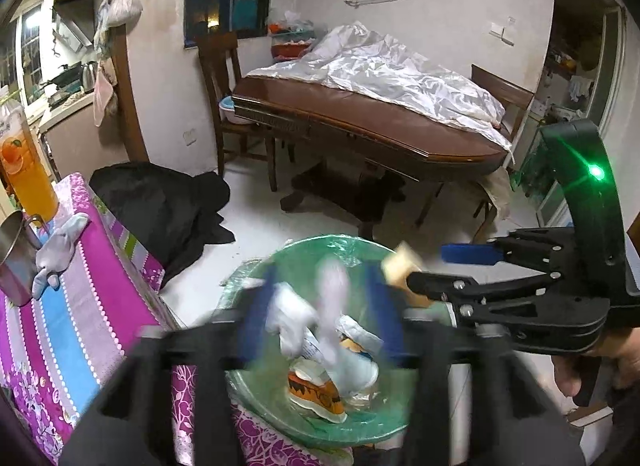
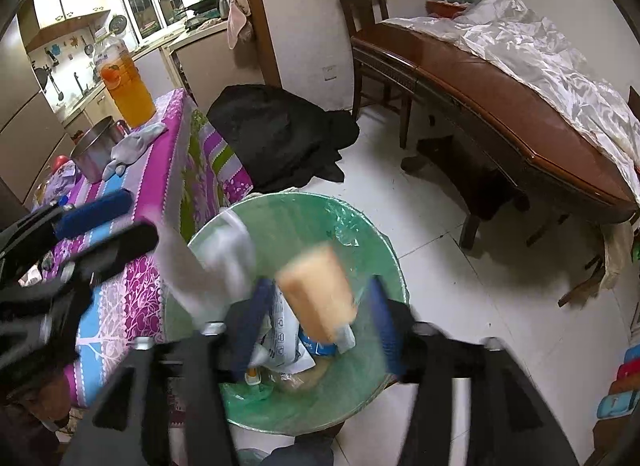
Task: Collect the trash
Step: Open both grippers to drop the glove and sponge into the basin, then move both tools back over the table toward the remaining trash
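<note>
A trash bin lined with a green bag (image 1: 248, 386) (image 2: 372, 234) stands on the floor beside the table and holds wrappers and white tissues. My left gripper (image 1: 320, 310) is open above the bin; a blurred white piece (image 1: 334, 294) is in the air between its blue fingers. My right gripper (image 2: 316, 322) is open above the bin; a blurred tan cup-like piece (image 2: 320, 294) is in the air between its fingers. The right gripper also shows in the left wrist view (image 1: 432, 270) with the tan piece (image 1: 402, 266) at its tips. The left gripper shows in the right wrist view (image 2: 132, 221).
A table with a purple striped cloth (image 1: 80, 306) (image 2: 132, 306) holds an orange juice bottle (image 2: 128, 93), a steel mug (image 2: 94, 149) and a grey glove (image 2: 132, 145). A black cloth heap (image 2: 280, 137) and a brown wooden table (image 2: 500, 113) stand beyond the bin.
</note>
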`<state>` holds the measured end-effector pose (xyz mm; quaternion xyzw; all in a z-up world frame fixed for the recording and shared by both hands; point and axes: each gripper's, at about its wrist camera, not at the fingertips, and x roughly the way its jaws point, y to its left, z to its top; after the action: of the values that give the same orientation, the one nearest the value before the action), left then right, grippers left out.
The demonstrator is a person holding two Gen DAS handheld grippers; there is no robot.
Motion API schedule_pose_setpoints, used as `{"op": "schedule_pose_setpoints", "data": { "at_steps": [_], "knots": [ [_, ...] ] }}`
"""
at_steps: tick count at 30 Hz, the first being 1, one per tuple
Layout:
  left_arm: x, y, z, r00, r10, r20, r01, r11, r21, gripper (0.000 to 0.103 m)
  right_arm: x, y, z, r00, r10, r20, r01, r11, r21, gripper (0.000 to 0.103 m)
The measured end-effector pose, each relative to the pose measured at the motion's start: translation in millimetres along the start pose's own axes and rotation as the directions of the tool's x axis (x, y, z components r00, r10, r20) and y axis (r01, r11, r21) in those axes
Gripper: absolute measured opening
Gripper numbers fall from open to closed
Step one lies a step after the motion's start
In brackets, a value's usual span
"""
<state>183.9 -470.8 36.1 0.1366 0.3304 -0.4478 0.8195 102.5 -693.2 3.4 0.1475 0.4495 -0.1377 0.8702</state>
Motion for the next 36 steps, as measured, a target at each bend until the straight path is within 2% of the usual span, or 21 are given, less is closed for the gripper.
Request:
{"op": "schedule_pose_setpoints", "data": {
  "at_steps": [10,15,17,19,22,23,25,28,32,34,36],
  "knots": [
    [-3.1,9.6,-3.4,1.000,0.025,-0.006,-0.025,0.999,-0.021,0.063,-4.0,-6.4,-4.2,1.000,0.009,0.016,-0.010,1.000,0.021,0.059],
    [-13.1,12.5,-8.6,0.999,0.045,0.005,-0.045,0.999,-0.017,0.063,-15.8,-3.1,-10.0,0.998,0.005,0.062,-0.006,1.000,0.014,0.069],
    [-20.9,17.7,-13.8,0.998,0.057,0.014,-0.057,0.998,-0.022,0.063,-27.1,2.4,-15.0,0.994,-0.003,0.114,0.003,1.000,0.003,0.074],
    [-33.0,22.9,-21.5,0.997,0.075,0.031,-0.075,0.997,-0.018,0.064,-44.0,11.4,-22.6,0.982,-0.012,0.188,0.017,1.000,-0.021,0.081],
    [-54.4,35.1,-35.0,0.990,0.121,0.072,-0.120,0.993,-0.022,0.070,-76.4,33.5,-43.7,0.943,0.001,0.332,0.018,0.998,-0.054,0.095],
    [-63.8,42.5,-42.0,0.988,0.132,0.084,-0.130,0.991,-0.028,0.072,-87.0,42.9,-53.3,0.925,0.019,0.380,0.004,0.998,-0.060,0.098],
    [-80.2,60.1,-56.1,0.982,0.160,0.097,-0.155,0.986,-0.054,0.072,-98.7,59.3,-69.7,0.901,0.056,0.429,-0.026,0.997,-0.077,0.098],
    [-106.1,95.2,-78.7,0.973,0.207,0.103,-0.194,0.973,-0.123,0.073,-104.6,86.6,-90.8,0.886,0.104,0.452,-0.072,0.994,-0.087,0.098],
    [-143.5,147.9,-114.7,0.947,0.308,0.094,-0.285,0.938,-0.197,0.075,-107.8,123.7,-112.6,0.862,0.146,0.485,-0.111,0.989,-0.100,0.098],
    [-163.8,180.6,-136.9,0.929,0.362,0.069,-0.336,0.909,-0.248,0.075,-106.4,149.2,-123.7,0.848,0.200,0.490,-0.140,0.978,-0.156,0.098],
    [-188.9,220.4,-164.8,0.904,0.426,0.034,-0.395,0.862,-0.318,0.075,-99.5,167.1,-129.8,0.844,0.272,0.463,-0.190,0.958,-0.216,0.098]
  ]
}}
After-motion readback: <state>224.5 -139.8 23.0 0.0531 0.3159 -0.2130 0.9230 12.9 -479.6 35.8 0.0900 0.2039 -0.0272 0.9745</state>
